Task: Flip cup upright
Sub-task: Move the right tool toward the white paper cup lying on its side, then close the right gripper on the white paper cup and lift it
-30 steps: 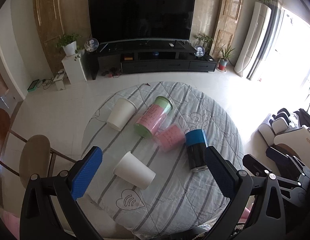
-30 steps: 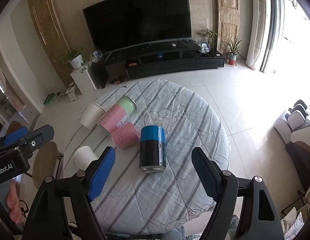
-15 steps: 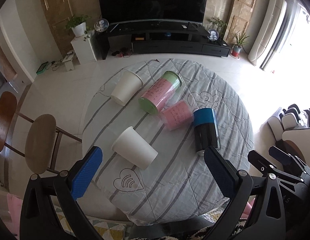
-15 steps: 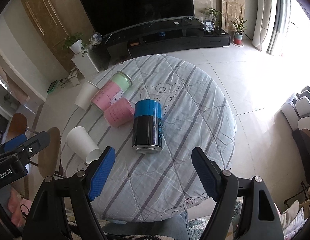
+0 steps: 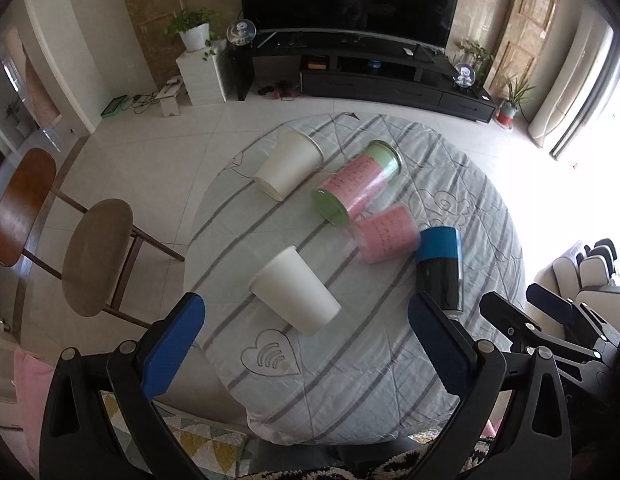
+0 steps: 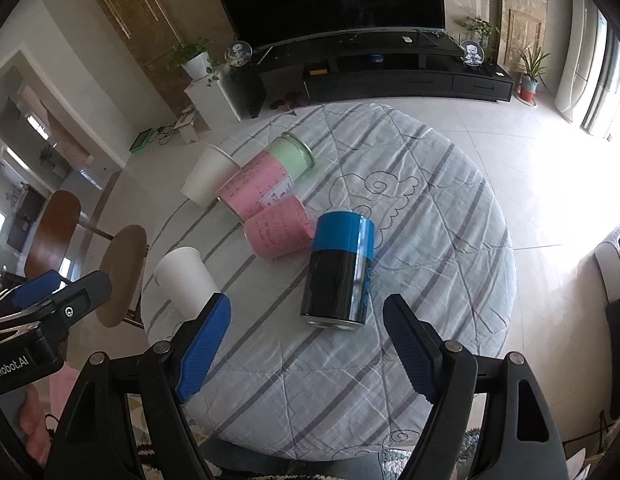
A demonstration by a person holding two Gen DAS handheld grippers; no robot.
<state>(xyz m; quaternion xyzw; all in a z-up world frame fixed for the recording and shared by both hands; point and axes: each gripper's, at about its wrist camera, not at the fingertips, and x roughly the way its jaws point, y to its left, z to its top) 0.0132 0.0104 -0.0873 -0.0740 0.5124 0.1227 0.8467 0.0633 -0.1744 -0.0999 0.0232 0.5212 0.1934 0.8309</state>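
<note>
Several cups lie on their sides on a round table with a striped grey cloth (image 5: 390, 360). A near white paper cup (image 5: 296, 292) lies just ahead of my open, empty left gripper (image 5: 306, 316). A far white cup (image 5: 288, 168), a pink-and-green cup (image 5: 356, 184), a pink cup (image 5: 386, 234) and a black-and-blue cup (image 5: 440, 272) lie beyond. In the right wrist view the black-and-blue cup (image 6: 340, 272) lies just ahead of my open, empty right gripper (image 6: 308, 312), high above the cloth (image 6: 430, 240). The near white cup (image 6: 186, 278) shows at its left.
A wooden chair (image 5: 70, 248) stands left of the table. A dark TV stand (image 5: 370, 72) with a large screen fills the far wall. Sofa seats (image 5: 598, 264) stand at the right. A patterned rug (image 5: 198, 448) lies under the table's near edge.
Both grippers have tilted downward toward the table, so the cups sit larger and lower in view. Both stay open. No cup has moved.
</note>
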